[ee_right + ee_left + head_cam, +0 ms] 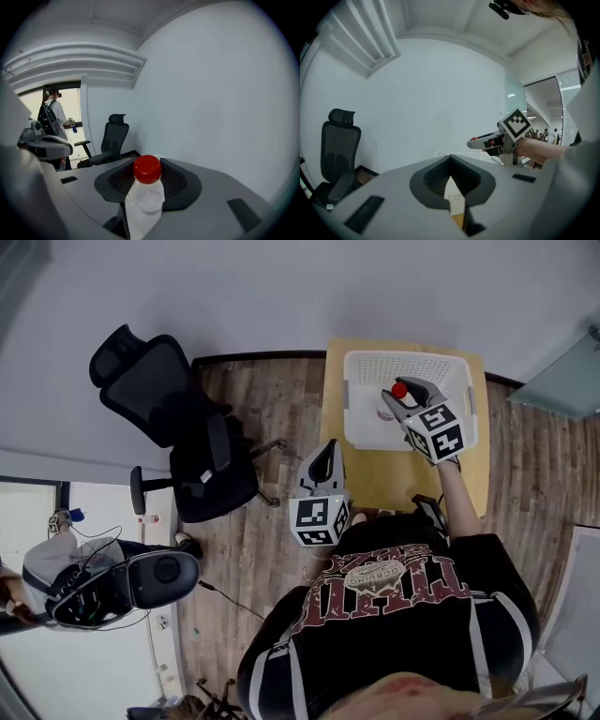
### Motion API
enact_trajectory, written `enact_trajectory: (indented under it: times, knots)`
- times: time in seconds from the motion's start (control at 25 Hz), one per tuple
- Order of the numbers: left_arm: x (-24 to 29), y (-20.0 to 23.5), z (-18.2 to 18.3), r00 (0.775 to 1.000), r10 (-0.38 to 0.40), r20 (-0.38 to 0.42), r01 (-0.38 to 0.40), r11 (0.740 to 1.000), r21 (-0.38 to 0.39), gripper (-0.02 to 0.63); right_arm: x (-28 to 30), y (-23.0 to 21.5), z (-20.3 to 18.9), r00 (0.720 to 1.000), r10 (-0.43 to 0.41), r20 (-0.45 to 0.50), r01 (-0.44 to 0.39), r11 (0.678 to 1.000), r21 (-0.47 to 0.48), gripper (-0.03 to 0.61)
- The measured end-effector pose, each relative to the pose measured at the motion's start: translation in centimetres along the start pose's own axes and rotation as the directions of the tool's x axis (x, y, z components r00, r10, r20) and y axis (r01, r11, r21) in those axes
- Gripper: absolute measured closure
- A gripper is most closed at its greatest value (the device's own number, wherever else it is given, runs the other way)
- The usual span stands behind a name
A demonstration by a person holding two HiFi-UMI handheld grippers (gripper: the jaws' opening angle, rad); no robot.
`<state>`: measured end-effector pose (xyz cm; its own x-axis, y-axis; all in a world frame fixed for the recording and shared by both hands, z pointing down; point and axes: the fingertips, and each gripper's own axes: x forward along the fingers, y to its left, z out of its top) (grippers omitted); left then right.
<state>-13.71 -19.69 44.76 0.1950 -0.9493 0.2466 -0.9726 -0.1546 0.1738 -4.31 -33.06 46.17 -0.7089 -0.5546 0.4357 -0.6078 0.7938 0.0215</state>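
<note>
My right gripper [405, 401] is shut on a small clear bottle with a red cap [399, 390] and holds it upright above a white slatted basket [367, 368]. In the right gripper view the bottle [144, 200] stands between the jaws of the right gripper [148, 180], its white label low down. My left gripper [325, 461] hangs over the left edge of the wooden table [398, 479], jaws together and empty. In the left gripper view the left gripper [451, 164] shows only a thin slit, with the right gripper [483, 141] ahead to the right.
A black office chair [178, 427] stands on the wood floor left of the table. A grey-black device [131, 583] lies lower left. The basket fills the table's far end against a white wall. A person with a backpack [52, 116] stands in a doorway.
</note>
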Motion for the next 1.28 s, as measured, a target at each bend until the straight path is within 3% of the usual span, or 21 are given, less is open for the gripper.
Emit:
enact_trajectory:
  times: [0.6,1.28]
  knots:
    - [0.5,-1.5,-1.0,0.999,-0.046,-0.018,0.046,0.999,-0.009,0.586,-6.5,4.0,6.1,0.989,0.071,0.134,-0.06,0.995,-0.079,0.413]
    - [-0.7,-1.0,-2.8,0.998,-0.058,-0.038,0.057,0.998,-0.032,0.586,-11.0,10.8,9.3,0.937,0.243,0.252,-0.228,0.97,-0.089,0.413]
